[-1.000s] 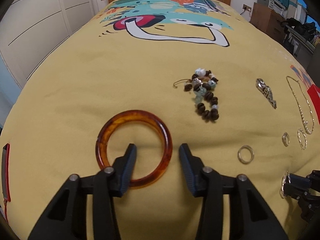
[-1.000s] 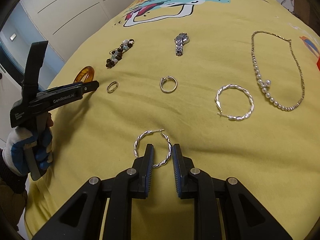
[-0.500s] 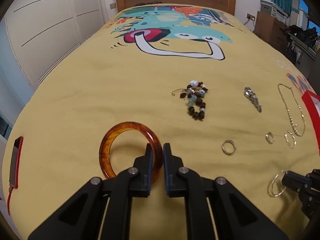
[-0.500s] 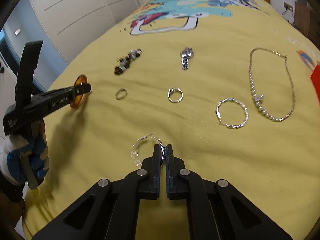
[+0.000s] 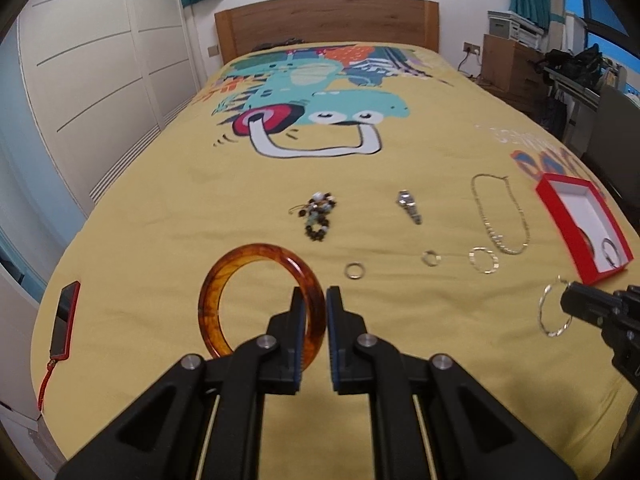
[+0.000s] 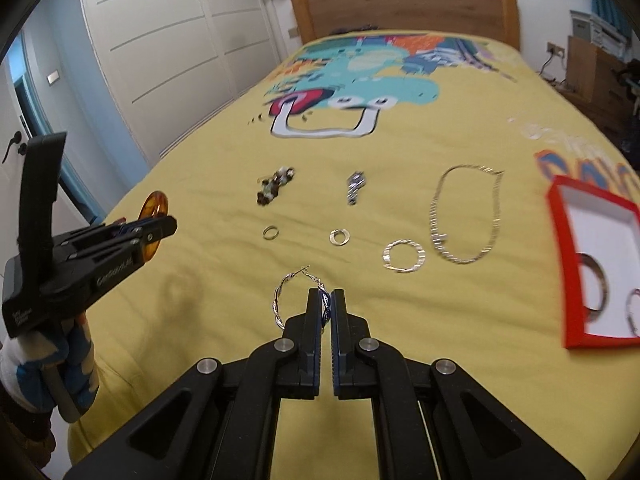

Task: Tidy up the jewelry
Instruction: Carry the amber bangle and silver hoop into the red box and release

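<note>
The amber bangle (image 5: 260, 304) is being gripped by the left claw (image 5: 312, 300) above the near left of the bed (image 5: 160, 208). The twisted hoop earring (image 6: 298, 300) is being gripped by the right claw (image 6: 326, 300), left of the red box (image 6: 560, 260).

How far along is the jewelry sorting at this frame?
Early. Done: two bangle-like pieces lie in the red box. In hand: left gripper shut on the amber bangle, right gripper shut on a twisted hoop earring. Left on the bedspread: bead bracelet, watch, two rings, second hoop, necklace.

2 hoop earrings (image 6: 403, 255), 2 rings (image 6: 271, 232), 1 necklace (image 6: 466, 216), 1 watch (image 6: 355, 186).
</note>
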`<state>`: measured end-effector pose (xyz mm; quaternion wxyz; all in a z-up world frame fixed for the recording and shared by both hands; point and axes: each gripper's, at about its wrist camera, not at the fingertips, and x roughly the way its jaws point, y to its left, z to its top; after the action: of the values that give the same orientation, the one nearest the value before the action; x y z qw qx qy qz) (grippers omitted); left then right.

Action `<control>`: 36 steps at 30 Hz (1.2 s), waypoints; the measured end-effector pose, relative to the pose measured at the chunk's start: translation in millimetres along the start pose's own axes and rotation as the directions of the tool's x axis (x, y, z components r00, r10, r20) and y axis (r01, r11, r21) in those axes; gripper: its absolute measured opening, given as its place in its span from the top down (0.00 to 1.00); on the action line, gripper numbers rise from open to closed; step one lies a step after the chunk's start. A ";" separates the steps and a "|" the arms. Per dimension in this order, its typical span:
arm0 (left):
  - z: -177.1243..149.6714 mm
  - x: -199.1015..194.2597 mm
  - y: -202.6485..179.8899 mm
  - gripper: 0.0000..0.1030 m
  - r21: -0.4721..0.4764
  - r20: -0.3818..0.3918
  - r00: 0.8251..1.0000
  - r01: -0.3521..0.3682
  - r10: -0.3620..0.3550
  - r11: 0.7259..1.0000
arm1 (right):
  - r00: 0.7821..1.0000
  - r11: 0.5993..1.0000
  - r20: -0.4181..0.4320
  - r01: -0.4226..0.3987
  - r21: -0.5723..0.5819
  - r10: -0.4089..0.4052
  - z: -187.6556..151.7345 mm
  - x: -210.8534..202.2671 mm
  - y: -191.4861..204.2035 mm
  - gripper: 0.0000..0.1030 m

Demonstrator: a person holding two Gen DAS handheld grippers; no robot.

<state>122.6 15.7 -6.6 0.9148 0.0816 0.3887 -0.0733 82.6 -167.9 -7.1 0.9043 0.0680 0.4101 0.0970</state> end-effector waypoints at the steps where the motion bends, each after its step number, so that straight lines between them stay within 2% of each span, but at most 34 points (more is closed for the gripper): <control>1: -0.7 -7.1 -6.2 0.91 0.008 0.008 1.000 0.003 -0.003 1.000 | 1.000 1.000 0.009 0.007 0.003 -0.007 0.1 -6.6 -2.7 0.96; 11: 1.6 -58.0 -74.4 0.91 0.096 0.050 0.997 0.047 -0.052 0.994 | 0.991 0.994 0.102 0.085 0.062 -0.091 -9.8 -77.5 -45.4 0.96; 19: 14.3 -75.9 -139.4 0.91 0.176 0.063 0.992 0.093 -0.106 0.980 | 0.978 0.983 0.142 0.136 0.125 -0.154 -21.5 -117.5 -96.8 0.96; 28: 32.0 -61.3 -222.9 0.91 0.252 0.017 0.982 0.178 -0.188 0.951 | 0.957 0.953 0.147 0.218 0.211 -0.251 -28.7 -144.0 -181.8 0.96; 36: 50.5 -11.3 -309.1 0.91 0.304 -0.064 0.962 0.272 -0.265 0.913 | 0.947 0.925 0.090 0.277 0.260 -0.308 -28.5 -123.7 -260.3 0.96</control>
<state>89.1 -295.6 7.6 0.8675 0.1710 0.3897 -0.2574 12.5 -448.3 11.6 0.9180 0.1228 0.3650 -0.0950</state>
